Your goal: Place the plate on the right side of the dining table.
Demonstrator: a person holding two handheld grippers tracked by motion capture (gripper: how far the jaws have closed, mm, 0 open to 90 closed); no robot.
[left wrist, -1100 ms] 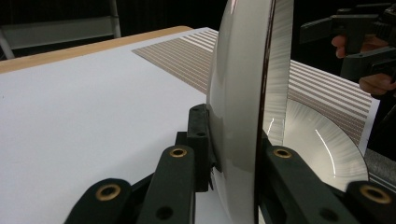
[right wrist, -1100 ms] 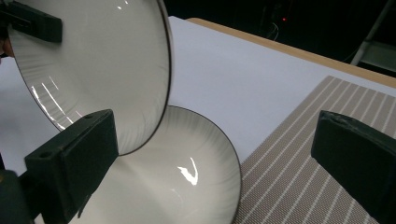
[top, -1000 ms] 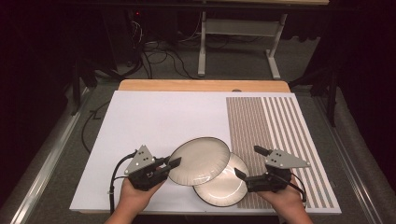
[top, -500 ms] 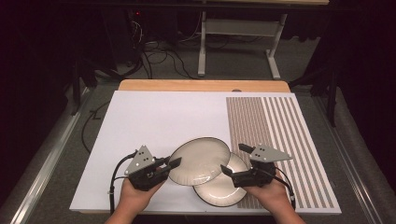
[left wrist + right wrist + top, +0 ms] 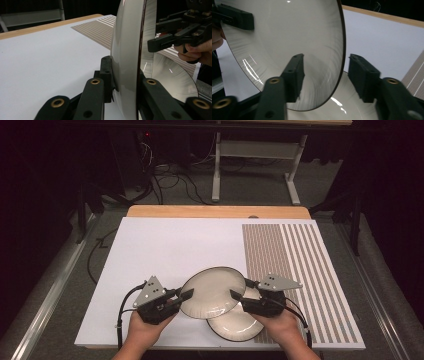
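A cream plate with a dark rim (image 5: 212, 292) is held tilted above the table, and my left gripper (image 5: 186, 295) is shut on its left rim. The left gripper view shows that plate (image 5: 125, 50) edge-on, clamped between my left gripper's (image 5: 124, 72) jaws. A second cream plate (image 5: 235, 322) lies flat on the mat beneath it. My right gripper (image 5: 241, 289) is open at the raised plate's right rim. In the right gripper view the plate's (image 5: 287, 37) rim passes between the spread jaws of my right gripper (image 5: 326, 62), with a gap on the right side.
A white mat (image 5: 165, 245) covers the table, with a striped brown panel (image 5: 290, 260) on its right part. A wooden edge (image 5: 215, 211) runs along the far side. Beyond it are table legs and cables on the floor.
My right gripper has moved left from the striped panel to the raised plate, and its jaws now straddle the rim. The left gripper and its plate have stayed put.
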